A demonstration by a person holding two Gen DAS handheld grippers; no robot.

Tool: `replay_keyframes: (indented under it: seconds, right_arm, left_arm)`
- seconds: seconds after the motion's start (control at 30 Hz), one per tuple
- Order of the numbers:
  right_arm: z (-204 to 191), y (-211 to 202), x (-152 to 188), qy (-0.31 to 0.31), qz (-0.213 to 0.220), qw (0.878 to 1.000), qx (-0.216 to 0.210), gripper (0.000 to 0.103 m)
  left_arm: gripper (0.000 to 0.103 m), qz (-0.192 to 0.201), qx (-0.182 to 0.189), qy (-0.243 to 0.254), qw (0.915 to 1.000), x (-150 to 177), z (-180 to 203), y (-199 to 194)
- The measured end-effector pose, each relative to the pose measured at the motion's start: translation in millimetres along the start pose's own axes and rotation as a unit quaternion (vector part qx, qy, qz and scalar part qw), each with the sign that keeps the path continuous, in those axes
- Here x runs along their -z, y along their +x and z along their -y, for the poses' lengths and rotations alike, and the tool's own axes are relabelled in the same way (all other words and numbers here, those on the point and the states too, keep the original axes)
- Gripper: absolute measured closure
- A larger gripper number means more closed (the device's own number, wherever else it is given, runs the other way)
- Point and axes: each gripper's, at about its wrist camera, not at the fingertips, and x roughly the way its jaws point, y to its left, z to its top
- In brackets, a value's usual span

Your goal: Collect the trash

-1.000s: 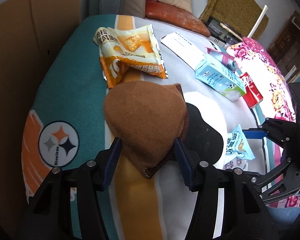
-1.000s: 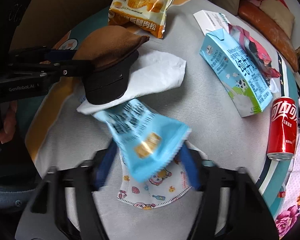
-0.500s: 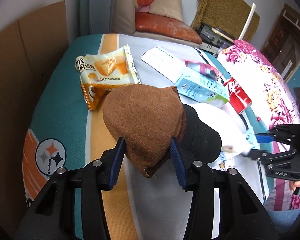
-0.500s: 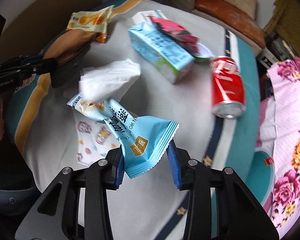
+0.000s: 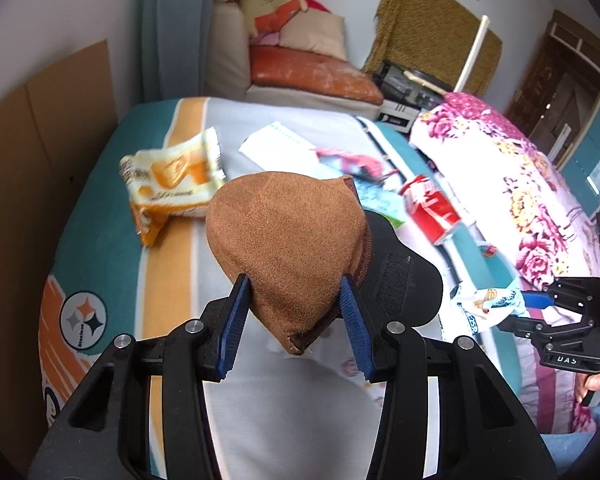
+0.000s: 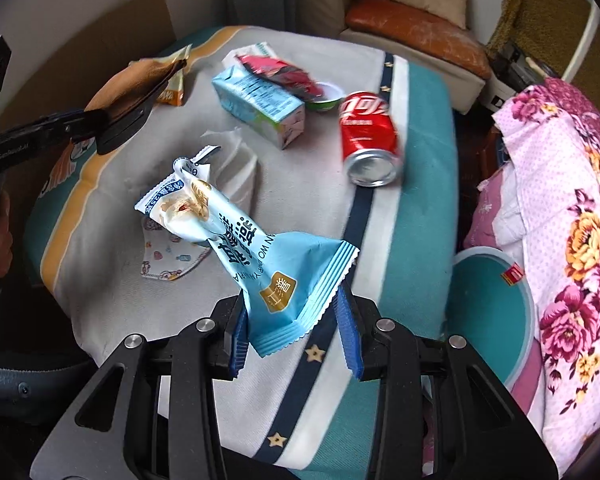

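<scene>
A beige sofa (image 5: 236, 56) with an orange cushion (image 5: 312, 74) stands against the white wall (image 5: 60, 8).

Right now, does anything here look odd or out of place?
Yes: the left claw grips a brown cap, hardly trash, and the red soda can lies tipped on its side near the bed's edge.
</scene>
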Motion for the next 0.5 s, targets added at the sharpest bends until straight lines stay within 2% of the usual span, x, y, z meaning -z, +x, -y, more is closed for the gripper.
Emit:
replay_keyframes:
  seconds: [0.2,0.5]
  right_arm:
    - [41,-22,17,0.052,0.026,0.998,0.012,0.067]
    - [107,-52,54,0.119,0.057,0.990,0.041,0.067]
  left_arm:
    - [0.056,0.007,0.012,0.029,0.9995,-4,40,-3]
    - [0.056,-0.003,0.042,0.087,0.9953,-4,121,17]
